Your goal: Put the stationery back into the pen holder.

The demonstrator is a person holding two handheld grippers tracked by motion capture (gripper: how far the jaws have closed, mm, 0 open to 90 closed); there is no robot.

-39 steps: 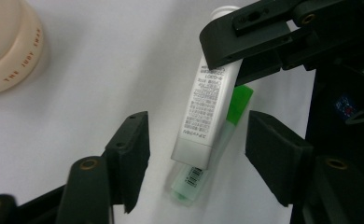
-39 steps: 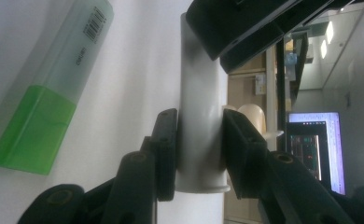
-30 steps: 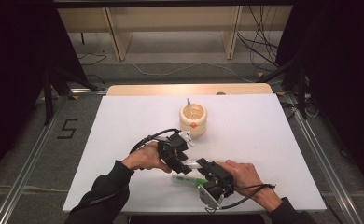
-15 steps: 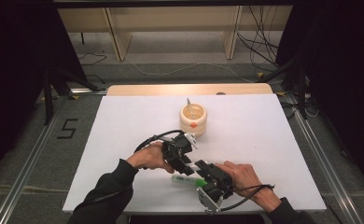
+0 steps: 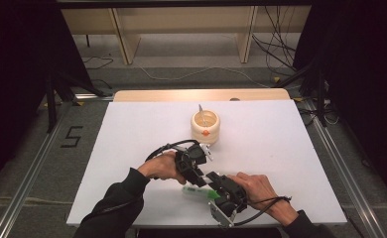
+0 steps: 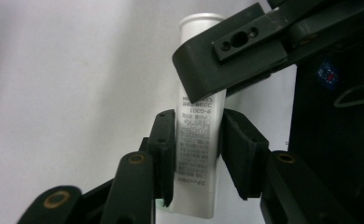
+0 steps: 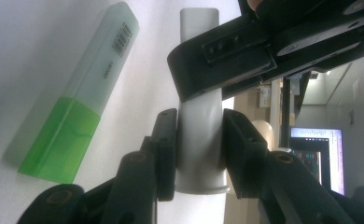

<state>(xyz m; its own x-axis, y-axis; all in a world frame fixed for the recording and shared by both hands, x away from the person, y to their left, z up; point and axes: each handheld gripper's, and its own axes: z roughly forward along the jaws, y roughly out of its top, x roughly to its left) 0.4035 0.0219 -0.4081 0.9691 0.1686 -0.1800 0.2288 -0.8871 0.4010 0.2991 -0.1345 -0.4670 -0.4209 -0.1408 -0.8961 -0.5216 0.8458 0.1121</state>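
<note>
It looks like a lab set up for recording, not a home. The white surface (image 5: 132, 148) stands between metal rails (image 5: 28, 188), w/ black curtains (image 5: 18, 74) at both sides, loose cables (image 5: 276, 49) on the floor and a lit computer screen (image 7: 318, 158) nearby.

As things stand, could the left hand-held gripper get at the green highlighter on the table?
Probably not yet: the left hand-held gripper has just been closing around the white tube, and the green highlighter lies beside it, unobstructed.
</note>
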